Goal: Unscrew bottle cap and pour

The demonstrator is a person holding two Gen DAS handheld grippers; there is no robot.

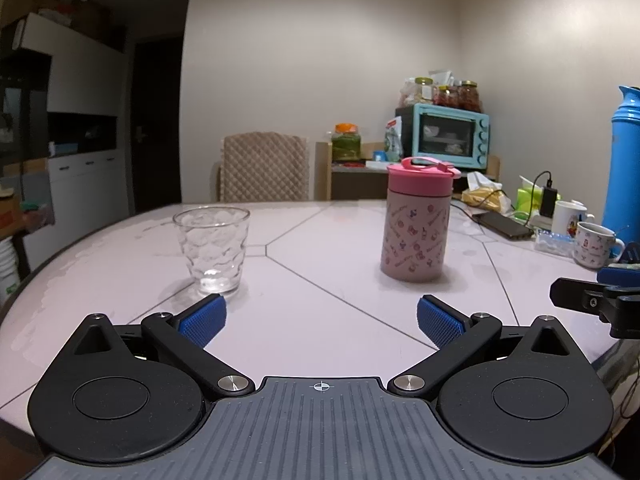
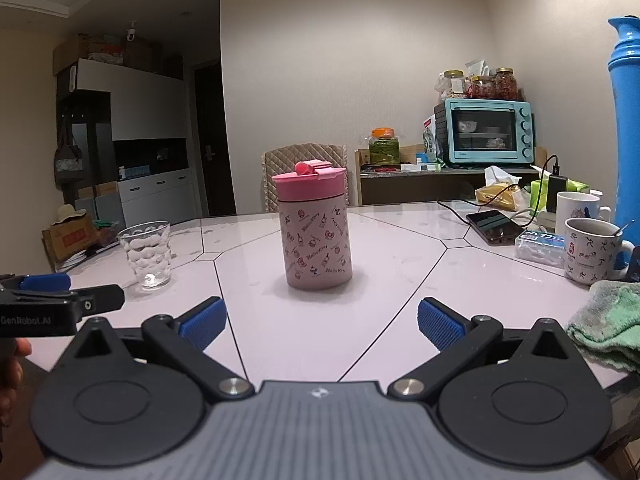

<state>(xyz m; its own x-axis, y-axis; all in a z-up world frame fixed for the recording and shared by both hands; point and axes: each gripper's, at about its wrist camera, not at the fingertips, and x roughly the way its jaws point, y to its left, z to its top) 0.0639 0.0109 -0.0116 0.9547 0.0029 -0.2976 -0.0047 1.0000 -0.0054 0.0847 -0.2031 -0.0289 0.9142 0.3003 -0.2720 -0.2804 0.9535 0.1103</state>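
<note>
The pale, glossy round worktop (image 2: 400,264) with thin dark seam lines carries everything. On it the squat pink bottle with a cartoon print and a brighter pink screw cap (image 2: 316,228) stands upright, cap on, well ahead of the right gripper (image 2: 322,322) and nearly centred between its blue-padded fingers (image 2: 438,326), which are spread wide and hold nothing. From the left wrist view the same bottle sits ahead and to the right of the left gripper (image 1: 320,320), likewise spread wide and empty. The clear dimpled drinking glass (image 1: 211,250) stands upright just beyond the left gripper's left finger, well apart from the bottle.
</note>
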